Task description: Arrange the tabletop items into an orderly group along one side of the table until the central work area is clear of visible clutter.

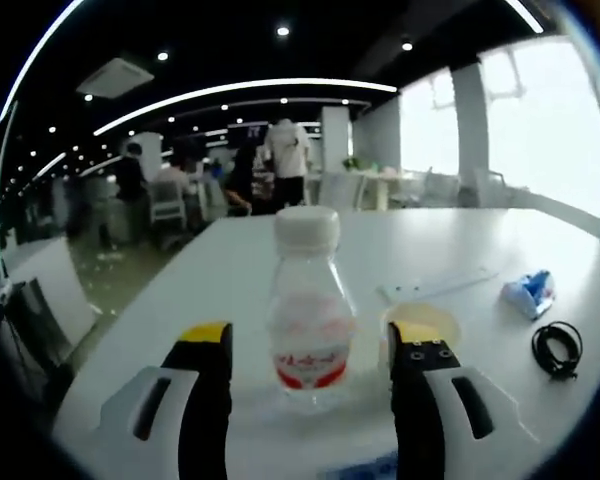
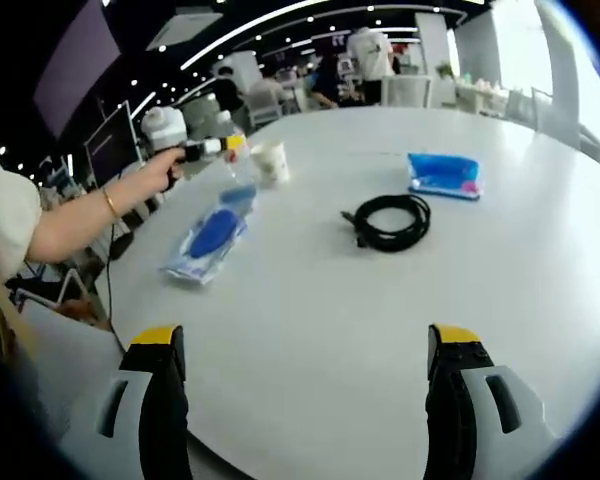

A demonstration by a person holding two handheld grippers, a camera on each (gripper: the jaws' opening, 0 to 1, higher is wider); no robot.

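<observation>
Left gripper view: left gripper [image 1: 310,345] spread around bottle [image 1: 309,305], label blurred; right gripper [image 2: 308,345] released.

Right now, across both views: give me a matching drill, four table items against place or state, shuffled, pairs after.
Items:
1. bottle
2. black cable
3. blue pack
4. paper cup

Place or state:
A. coiled, mid-table
B. upright between the open left tongs
C. flat, just beyond the cable in the right gripper view
D. standing by the person's hand

Pairs: 1-B, 2-A, 3-C, 4-D
</observation>
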